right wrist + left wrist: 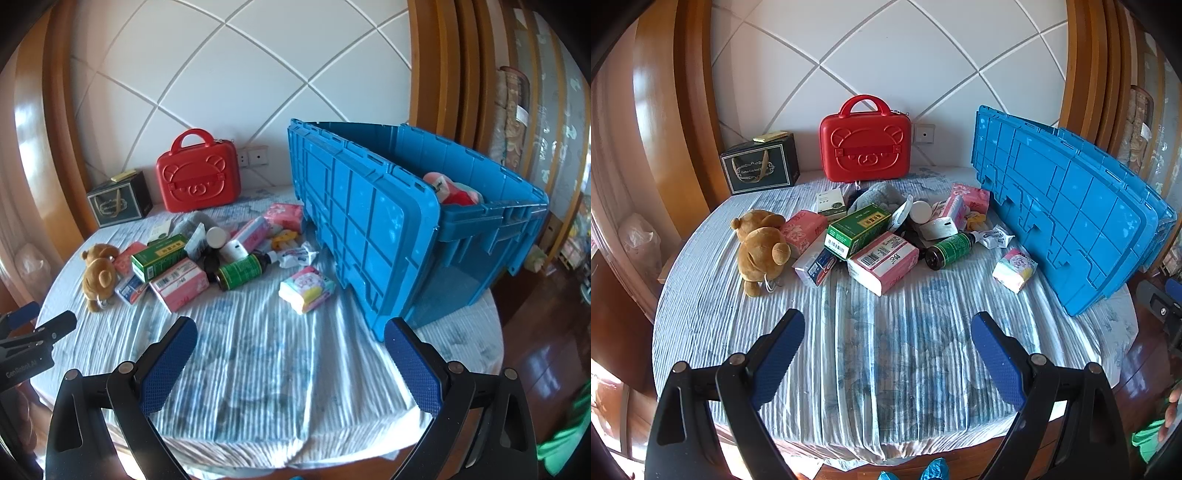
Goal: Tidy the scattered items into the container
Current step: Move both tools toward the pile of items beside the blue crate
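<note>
A heap of items lies mid-bed: a brown teddy bear, a green box, a pink tissue pack, a dark bottle with a green label and a pastel tissue packet. The blue crate stands on the right, its lid flap hanging open, a pink and red toy inside. My left gripper and right gripper hover open over the bare near bedsheet, holding nothing.
A red bear-face case and a dark gift box stand against the white headboard. Wooden frames flank the bed. The left gripper's tips show at the right wrist view's left edge. Blue shoe covers peek below.
</note>
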Available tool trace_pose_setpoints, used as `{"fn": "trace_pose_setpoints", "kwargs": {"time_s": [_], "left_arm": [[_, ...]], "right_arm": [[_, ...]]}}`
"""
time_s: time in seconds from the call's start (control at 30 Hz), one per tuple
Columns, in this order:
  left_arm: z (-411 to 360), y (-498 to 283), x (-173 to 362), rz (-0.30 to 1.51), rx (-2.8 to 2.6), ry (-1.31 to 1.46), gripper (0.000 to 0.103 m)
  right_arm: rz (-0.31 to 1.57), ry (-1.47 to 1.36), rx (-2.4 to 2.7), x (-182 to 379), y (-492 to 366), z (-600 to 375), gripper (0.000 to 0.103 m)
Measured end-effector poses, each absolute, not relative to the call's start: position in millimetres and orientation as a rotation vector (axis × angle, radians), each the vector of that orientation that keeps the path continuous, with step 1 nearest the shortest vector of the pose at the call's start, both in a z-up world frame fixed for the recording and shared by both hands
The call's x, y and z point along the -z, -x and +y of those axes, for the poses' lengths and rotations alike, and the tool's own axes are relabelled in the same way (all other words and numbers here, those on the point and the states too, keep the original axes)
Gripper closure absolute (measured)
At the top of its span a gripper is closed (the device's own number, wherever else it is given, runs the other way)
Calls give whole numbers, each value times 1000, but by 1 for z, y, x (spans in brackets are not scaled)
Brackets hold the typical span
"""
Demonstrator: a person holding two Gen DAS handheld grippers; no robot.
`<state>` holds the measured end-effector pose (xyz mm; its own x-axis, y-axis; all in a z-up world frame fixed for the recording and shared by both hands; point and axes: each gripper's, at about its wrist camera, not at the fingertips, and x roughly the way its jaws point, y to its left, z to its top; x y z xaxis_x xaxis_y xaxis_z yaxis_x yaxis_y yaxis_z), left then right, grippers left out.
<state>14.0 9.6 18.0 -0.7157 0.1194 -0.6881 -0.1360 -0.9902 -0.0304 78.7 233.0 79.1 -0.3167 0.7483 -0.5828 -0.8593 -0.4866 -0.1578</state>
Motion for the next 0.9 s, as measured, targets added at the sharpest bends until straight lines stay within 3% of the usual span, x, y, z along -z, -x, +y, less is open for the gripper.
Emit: {"fn": "trace_pose_setpoints", "kwargs": {"time_s": [0.9], "left_arm": [[-41,-5,3,7,-2775,1176,11]], "right_arm": [[227,807,-1916,-53,-32,229,0]]}}
